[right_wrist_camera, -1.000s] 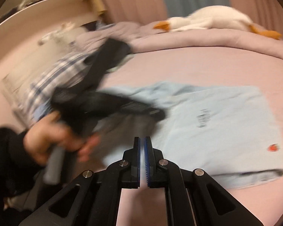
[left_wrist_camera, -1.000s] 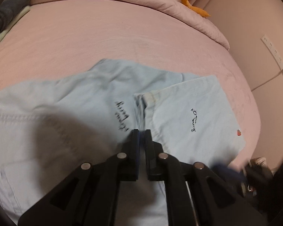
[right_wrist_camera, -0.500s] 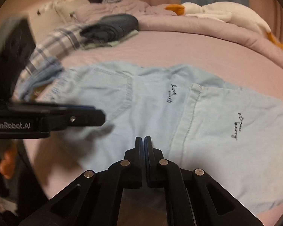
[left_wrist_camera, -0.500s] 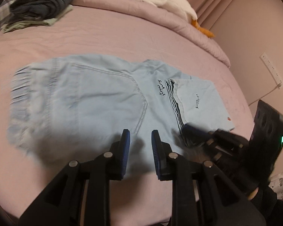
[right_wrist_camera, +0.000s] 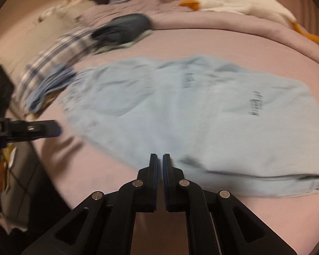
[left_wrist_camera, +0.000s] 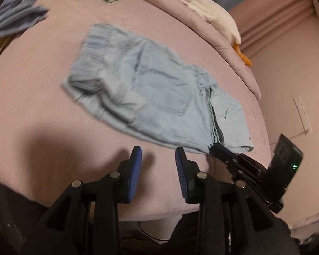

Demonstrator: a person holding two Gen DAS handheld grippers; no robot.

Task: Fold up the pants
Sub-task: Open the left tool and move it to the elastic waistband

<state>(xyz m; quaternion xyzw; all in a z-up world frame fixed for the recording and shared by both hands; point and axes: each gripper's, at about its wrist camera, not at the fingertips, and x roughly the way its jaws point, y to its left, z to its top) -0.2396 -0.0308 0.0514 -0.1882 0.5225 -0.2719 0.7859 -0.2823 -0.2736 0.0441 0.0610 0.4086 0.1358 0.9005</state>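
Observation:
Light blue denim pants [left_wrist_camera: 151, 97] lie flat on the pink bed [left_wrist_camera: 42, 110], the leg end folded over at the right. They also show in the right wrist view [right_wrist_camera: 191, 114]. My left gripper [left_wrist_camera: 158, 155] is open and empty, above the bed just short of the pants' near edge. My right gripper [right_wrist_camera: 160, 159] is shut with nothing between its pads, at the pants' near edge; in the left wrist view it [left_wrist_camera: 221, 150] points at the folded corner. In the right wrist view the left gripper [right_wrist_camera: 40, 128] sits at the far left.
A white goose plush [right_wrist_camera: 240, 4] lies on the rolled duvet [right_wrist_camera: 202, 21] at the back. A dark folded garment [right_wrist_camera: 123, 29] and plaid and blue clothes [right_wrist_camera: 57, 63] sit at the bed's left. A wall outlet strip [left_wrist_camera: 302, 114] is at right.
My left gripper opened wide and pulled back off the pants toward the bed's near edge. The right gripper stayed shut and drew back slightly to the pants' edge.

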